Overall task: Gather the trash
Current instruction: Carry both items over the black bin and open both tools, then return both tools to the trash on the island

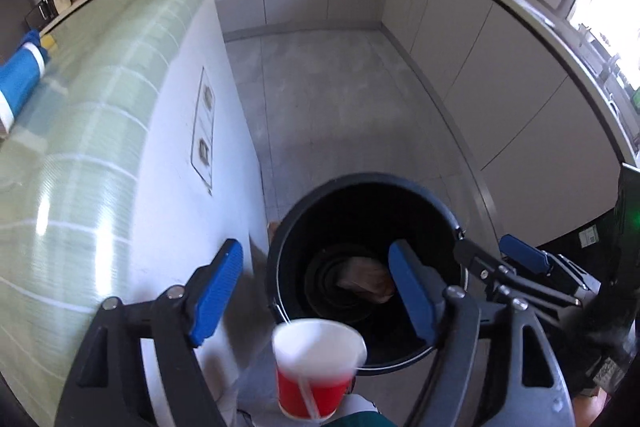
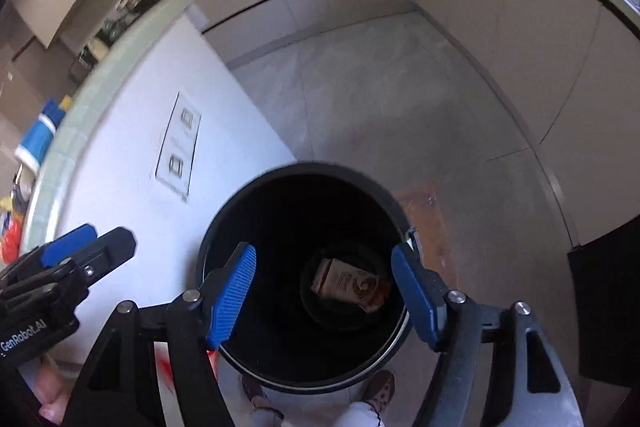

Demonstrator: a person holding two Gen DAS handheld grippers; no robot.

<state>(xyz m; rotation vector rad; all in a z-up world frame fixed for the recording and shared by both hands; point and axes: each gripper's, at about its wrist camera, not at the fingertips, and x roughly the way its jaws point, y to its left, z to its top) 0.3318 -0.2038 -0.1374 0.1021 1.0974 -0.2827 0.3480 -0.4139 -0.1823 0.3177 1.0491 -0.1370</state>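
Kitchen floor, grey tile, carries a black bin beside a white counter wall. Left gripper fingers spread wide, gripping nothing; a red paper cup is below and between them, untouched, blurred, at the bin's near rim. Right gripper fingers likewise spread over the bin mouth, a crumpled carton on the bin bottom between them.

Daylight glare from right window; fisheye bending, motion blur.
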